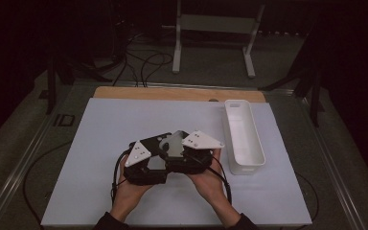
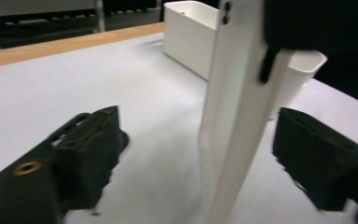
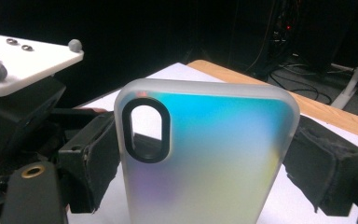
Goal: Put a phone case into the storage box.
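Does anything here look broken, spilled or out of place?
Nothing stands out. The phone case stands upright and whole between the right gripper's fingers, and the white bin sits squarely on the table.

The high view looks forward and down from above the person's side of the bench (image 1: 100,191), taking in all of it. Each tool view rides low and close, looking along its own jaws. The left tool view and the high view share the white bin (image 1: 243,139).
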Demonstrator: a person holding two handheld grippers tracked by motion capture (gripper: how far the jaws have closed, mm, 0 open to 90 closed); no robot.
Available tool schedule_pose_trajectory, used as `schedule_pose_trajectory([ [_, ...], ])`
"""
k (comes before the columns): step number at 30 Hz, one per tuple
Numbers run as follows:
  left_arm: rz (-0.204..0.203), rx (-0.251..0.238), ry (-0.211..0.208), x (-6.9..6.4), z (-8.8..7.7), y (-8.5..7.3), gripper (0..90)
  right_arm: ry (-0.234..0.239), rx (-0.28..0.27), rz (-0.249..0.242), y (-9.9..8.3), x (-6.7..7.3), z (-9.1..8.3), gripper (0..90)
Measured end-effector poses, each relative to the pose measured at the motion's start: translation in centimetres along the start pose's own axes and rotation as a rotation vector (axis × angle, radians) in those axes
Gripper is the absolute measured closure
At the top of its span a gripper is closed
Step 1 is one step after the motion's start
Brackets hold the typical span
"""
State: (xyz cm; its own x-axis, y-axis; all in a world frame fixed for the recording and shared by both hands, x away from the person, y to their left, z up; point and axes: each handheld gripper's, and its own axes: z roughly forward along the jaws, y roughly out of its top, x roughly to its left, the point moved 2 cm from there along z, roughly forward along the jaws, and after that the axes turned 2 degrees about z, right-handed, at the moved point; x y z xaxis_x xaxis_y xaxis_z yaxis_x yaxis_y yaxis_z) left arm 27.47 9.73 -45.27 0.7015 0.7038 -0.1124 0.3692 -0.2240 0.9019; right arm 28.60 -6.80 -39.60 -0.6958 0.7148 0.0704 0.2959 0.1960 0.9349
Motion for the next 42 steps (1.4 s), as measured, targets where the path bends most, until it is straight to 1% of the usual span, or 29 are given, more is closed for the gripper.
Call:
schedule_pose_trajectory([
  [1,-0.004,-0.008,0.006,0.2,-0.2,-0.1,14.5,-0.005,-0.004,0.002,0.1,-0.1,-0.1,16.6],
  [3,0.006,-0.013,0.004,0.4,-0.5,-0.2,8.1,-0.008,-0.01,0.005,0.2,-0.3,-0.2,16.6],
  [5,0.018,-0.015,0.016,0.7,-0.8,-0.3,2.8,-0.016,-0.016,0.005,0.4,-0.5,-0.3,16.6],
  [8,0.012,-0.029,0.03,1.2,-1.3,-0.4,1.1,-0.023,-0.021,0.005,0.6,-0.8,-0.4,16.6],
  [12,0.004,-0.035,0.047,1.9,-1.9,-0.7,0.4,-0.036,-0.024,0.013,1.0,-1.3,-0.5,16.6],
  [15,0.001,-0.038,0.057,2.5,-2.4,-1.1,0.2,-0.046,-0.025,0.009,1.2,-1.8,-0.6,16.6],
  [18,-0.016,-0.041,0.064,3.0,-2.9,-1.5,0.1,-0.052,-0.024,0.017,1.3,-2.1,-0.6,16.6],
  [20,-0.018,-0.042,0.068,3.2,-3.1,-1.6,0.1,-0.054,-0.025,0.018,1.4,-2.3,-0.6,16.6],
  [21,-0.02,-0.041,0.079,3.5,-3.4,-1.9,0.1,-0.056,-0.025,0.02,1.4,-2.4,-0.6,16.6],
  [24,-0.014,-0.036,0.095,3.9,-3.9,-2.3,0.1,-0.063,-0.023,0.024,1.4,-2.6,-0.7,16.6],
  [26,0.001,-0.033,0.113,4.1,-4.2,-2.6,0.1,-0.068,-0.026,0.021,1.5,-2.7,-0.7,16.6],
  [30,0.041,-0.049,0.15,4.5,-5.1,-3.3,0.1,-0.075,-0.027,0.018,1.6,-2.9,-0.8,16.6],
  [31,0.045,-0.056,0.152,4.6,-5.3,-3.4,0.1,-0.076,-0.027,0.018,1.6,-3.0,-0.8,16.6],
  [35,0.042,-0.077,0.153,5.3,-6.4,-4.1,0.1,-0.082,-0.026,0.014,1.7,-3.2,-1.0,16.6],
  [37,0.046,-0.075,0.165,5.7,-6.9,-4.4,0.1,-0.089,-0.025,0.011,1.7,-3.4,-1.0,16.5],
  [39,0.047,-0.072,0.165,5.9,-7.2,-4.8,0.1,-0.093,-0.024,0.011,1.7,-3.6,-1.0,16.6],
  [40,0.048,-0.066,0.174,6.0,-7.4,-4.9,0.1,-0.094,-0.024,0.011,1.7,-3.6,-1.0,16.6],
  [42,0.048,-0.066,0.177,6.2,-7.7,-5.2,0.1,-0.098,-0.022,0.01,1.8,-3.7,-1.0,16.5],
])
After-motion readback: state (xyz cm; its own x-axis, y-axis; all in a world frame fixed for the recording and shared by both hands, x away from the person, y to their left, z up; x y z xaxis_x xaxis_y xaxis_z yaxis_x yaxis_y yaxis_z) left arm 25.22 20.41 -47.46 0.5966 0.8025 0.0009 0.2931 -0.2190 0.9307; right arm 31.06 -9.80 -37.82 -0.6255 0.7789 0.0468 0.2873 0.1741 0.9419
